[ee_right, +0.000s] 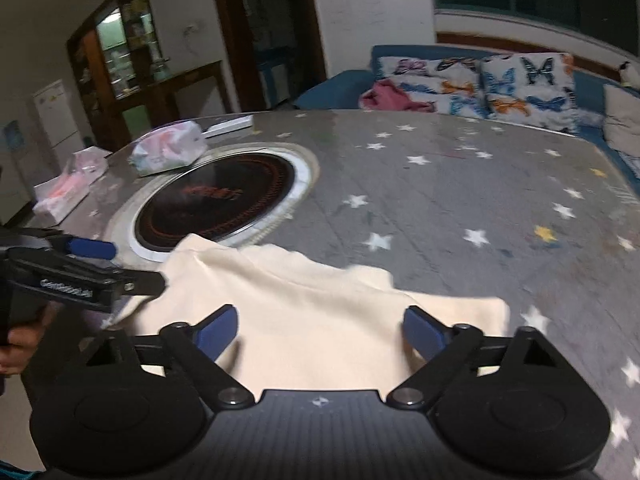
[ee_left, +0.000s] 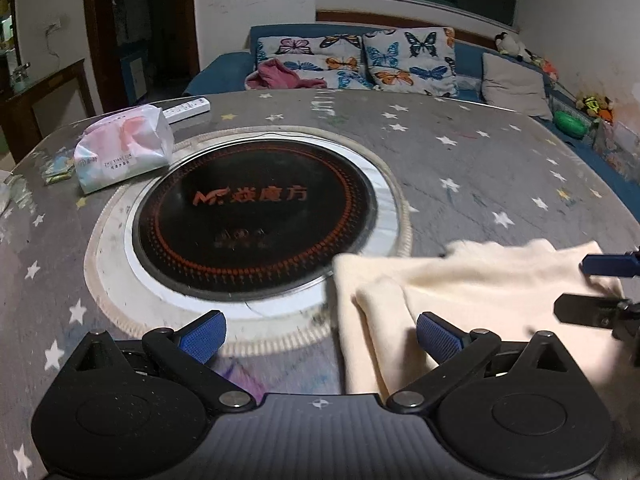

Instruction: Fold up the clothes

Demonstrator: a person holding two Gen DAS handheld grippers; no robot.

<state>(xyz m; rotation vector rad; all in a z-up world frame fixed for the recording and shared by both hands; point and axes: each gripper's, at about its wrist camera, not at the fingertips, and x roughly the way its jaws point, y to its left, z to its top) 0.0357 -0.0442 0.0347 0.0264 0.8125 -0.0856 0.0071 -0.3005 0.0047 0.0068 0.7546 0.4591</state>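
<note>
A cream garment [ee_right: 320, 320] lies on the near part of the star-patterned worktop [ee_right: 460, 184], one corner reaching over the rim of the round black cooktop [ee_right: 216, 200] set into it. It looks already doubled over: in the left wrist view a rolled fold runs along its left edge.

The right tool [ee_right: 320, 334] hangs over the middle of the cloth with its jaws spread wide and nothing between them. The left tool [ee_left: 320, 336] is likewise wide open and empty, with one blue pad over the garment's left edge and the other over bare worktop. Motion blur makes it hard to say whether either pad touches the fabric.

The cloth seems light, soft and limp, perhaps a knit. It will sag and drag rather than hold shape, so it is best pinched at two corners or along a folded edge, catching all layers, and lifted evenly. A tissue pack [ee_left: 124, 148] sits well clear beyond the cooktop.
</note>
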